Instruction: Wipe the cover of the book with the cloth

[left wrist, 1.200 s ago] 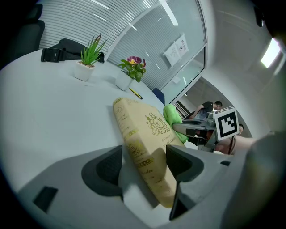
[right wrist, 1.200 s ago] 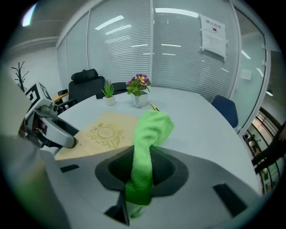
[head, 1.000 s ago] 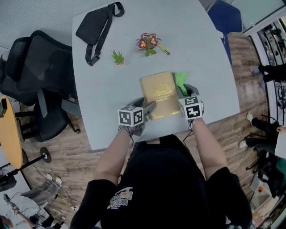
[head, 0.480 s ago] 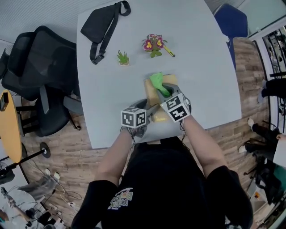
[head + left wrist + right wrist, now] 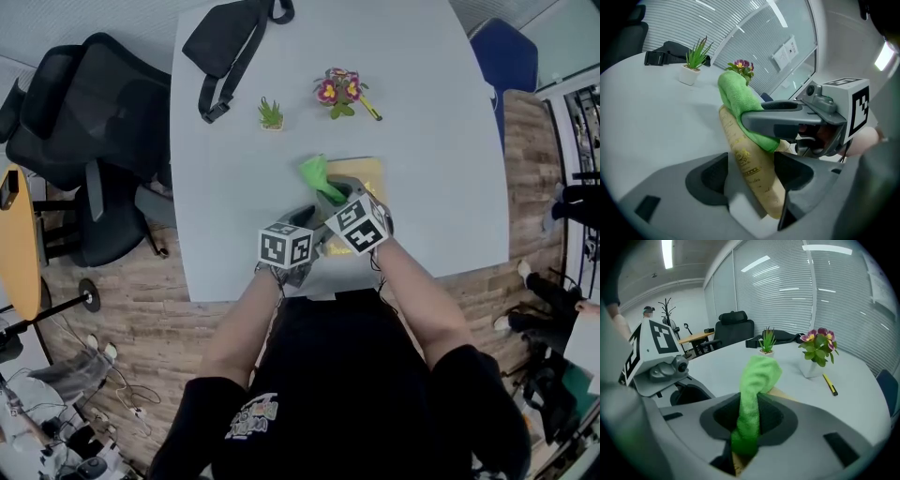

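My right tool, clamped on the cloth, has carried it from beside the book across its cover (wiping under way); my left tool grips the book's edge.

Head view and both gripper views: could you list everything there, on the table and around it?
table: one, pale grey, centre
book: one, tan with gold print, near table edge
cloth: one, green, over the book
bag: one, black, far left of table
small plant: one, green in white pot, mid-table
flowering plant: one, pink-purple blooms, right of small plant
pencil: one, yellow, beside flowering plant
office chair: one, black, left of table
second chair: one, blue, far right
left gripper: one, grey, shut on book
right gripper: one, grey, shut on cloth
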Tool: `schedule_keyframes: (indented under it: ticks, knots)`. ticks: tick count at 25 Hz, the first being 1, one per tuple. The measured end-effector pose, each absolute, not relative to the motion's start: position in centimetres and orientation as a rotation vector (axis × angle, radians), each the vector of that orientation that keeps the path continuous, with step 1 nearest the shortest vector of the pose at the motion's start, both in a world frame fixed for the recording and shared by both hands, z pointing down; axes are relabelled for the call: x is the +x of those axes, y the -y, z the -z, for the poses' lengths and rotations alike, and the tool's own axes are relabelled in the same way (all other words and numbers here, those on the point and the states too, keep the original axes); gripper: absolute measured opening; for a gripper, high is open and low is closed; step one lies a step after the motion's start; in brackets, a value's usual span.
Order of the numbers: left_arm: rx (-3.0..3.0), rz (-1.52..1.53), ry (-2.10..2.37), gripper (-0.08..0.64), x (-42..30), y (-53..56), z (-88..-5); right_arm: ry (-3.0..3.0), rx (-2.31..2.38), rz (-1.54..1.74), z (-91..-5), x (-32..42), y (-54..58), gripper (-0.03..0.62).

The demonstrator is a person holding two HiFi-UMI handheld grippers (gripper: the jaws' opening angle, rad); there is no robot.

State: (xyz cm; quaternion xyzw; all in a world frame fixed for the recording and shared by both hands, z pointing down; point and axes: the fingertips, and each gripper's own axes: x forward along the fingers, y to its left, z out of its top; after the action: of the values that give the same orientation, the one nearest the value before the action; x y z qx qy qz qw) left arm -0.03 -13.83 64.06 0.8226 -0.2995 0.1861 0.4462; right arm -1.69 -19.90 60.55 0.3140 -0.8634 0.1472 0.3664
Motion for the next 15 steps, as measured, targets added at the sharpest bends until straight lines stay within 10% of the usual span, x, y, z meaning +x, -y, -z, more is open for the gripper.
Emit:
schedule_keyframes:
  ticks: [15]
  knots:
    - [2.027,-0.455,0.743,0.302,-0.2,13.9,-64.2,2.152,1.154,-0.493,-60.7,7.3,21.7,0.095]
